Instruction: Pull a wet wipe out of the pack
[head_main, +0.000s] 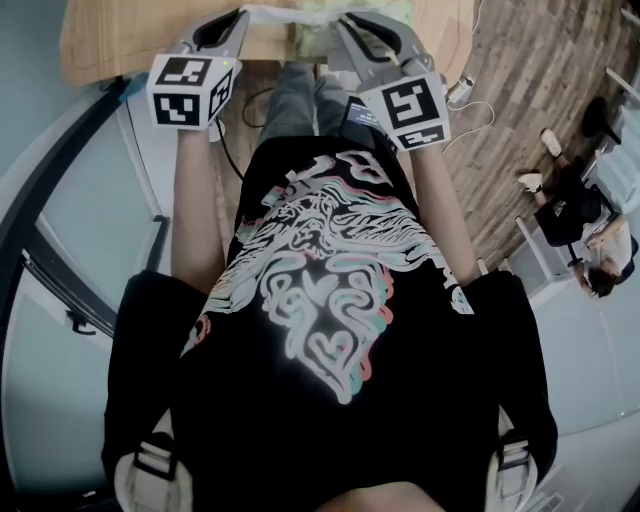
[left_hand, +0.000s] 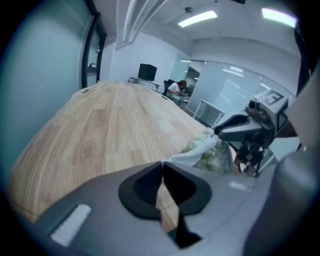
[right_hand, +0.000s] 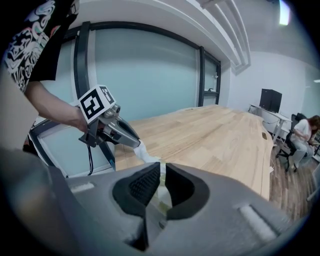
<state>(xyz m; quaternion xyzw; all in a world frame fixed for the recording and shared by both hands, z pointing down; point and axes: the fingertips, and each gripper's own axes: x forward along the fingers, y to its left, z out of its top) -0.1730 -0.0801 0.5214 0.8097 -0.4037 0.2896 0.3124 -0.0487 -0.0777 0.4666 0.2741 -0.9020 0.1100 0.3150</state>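
Left gripper view: pack (left_hand: 212, 159) by table (left_hand: 100, 130) edge, tabletop open.

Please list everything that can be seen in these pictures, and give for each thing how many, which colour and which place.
wet wipe: one, white, stretched from the left gripper's jaws to the pack
pack: one, pale green, between the right gripper's jaws, at the table's near edge
table: one, light wood, in front of the person
monitor: one, black, on a desk beyond the table's far end
seated person: one, light top, at that desk
floor: brown wood planks, right of the table
T-shirt: one, black with pale print, on the person
left gripper: one, grey, shut on the wet wipe
right gripper: one, grey, shut on the pack
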